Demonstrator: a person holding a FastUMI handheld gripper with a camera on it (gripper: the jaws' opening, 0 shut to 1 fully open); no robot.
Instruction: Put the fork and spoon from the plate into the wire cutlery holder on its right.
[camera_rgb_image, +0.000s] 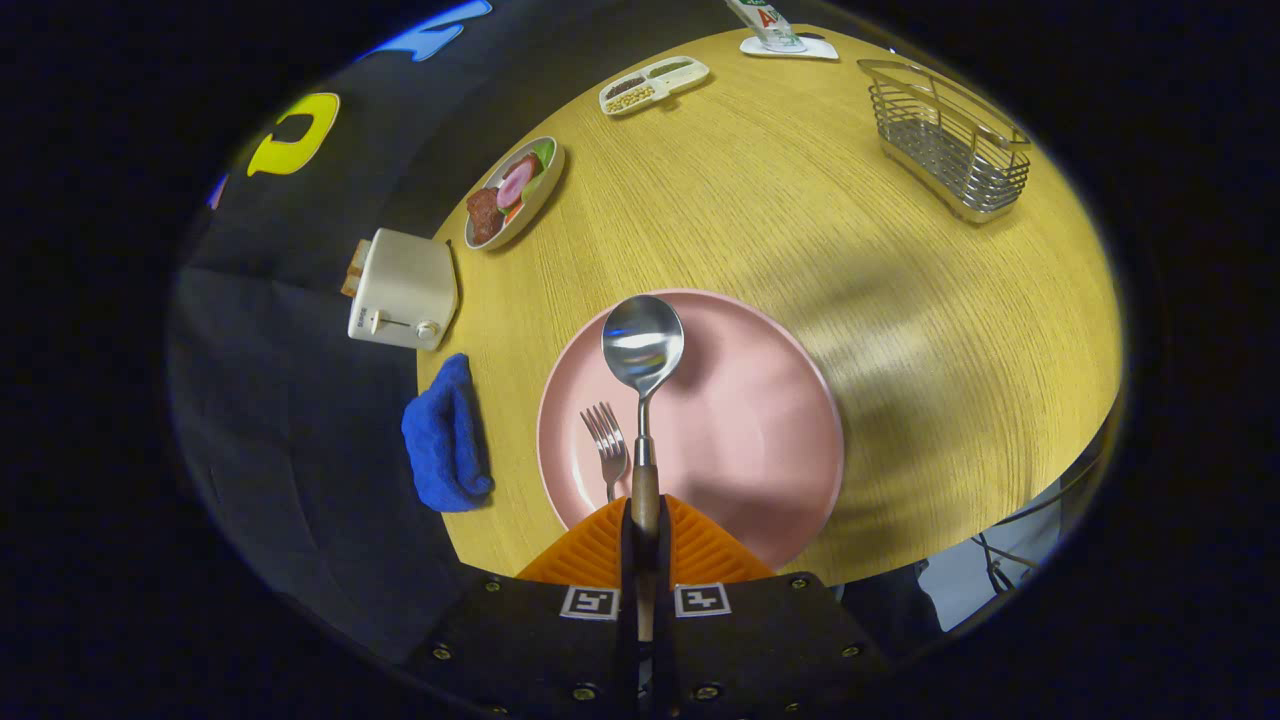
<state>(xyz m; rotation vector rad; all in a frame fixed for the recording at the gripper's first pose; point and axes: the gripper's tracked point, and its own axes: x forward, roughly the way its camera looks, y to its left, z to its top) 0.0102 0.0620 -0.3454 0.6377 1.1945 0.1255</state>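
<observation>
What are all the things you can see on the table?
Table: one, yellow wood, under everything.
Plate: one, pink, just ahead of the fingers.
Spoon: one, silver with wooden handle, held over the plate.
Fork: one, silver, on the plate beside the spoon.
Holder: one, silver wire, far right of the plate.
Toaster: one, cream, table's left edge.
Cloth: one, blue, left of the plate.
Food dishes: two, beyond the toaster.
Gripper: one, shut on the spoon's handle.

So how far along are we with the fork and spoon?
Nothing is in the wire cutlery holder yet; it looks empty. In hand: the gripper is shut on the spoon by its handle, bowl pointing ahead over the pink plate. Left: carry the spoon to the holder, then fetch the fork, lying on the plate.
</observation>
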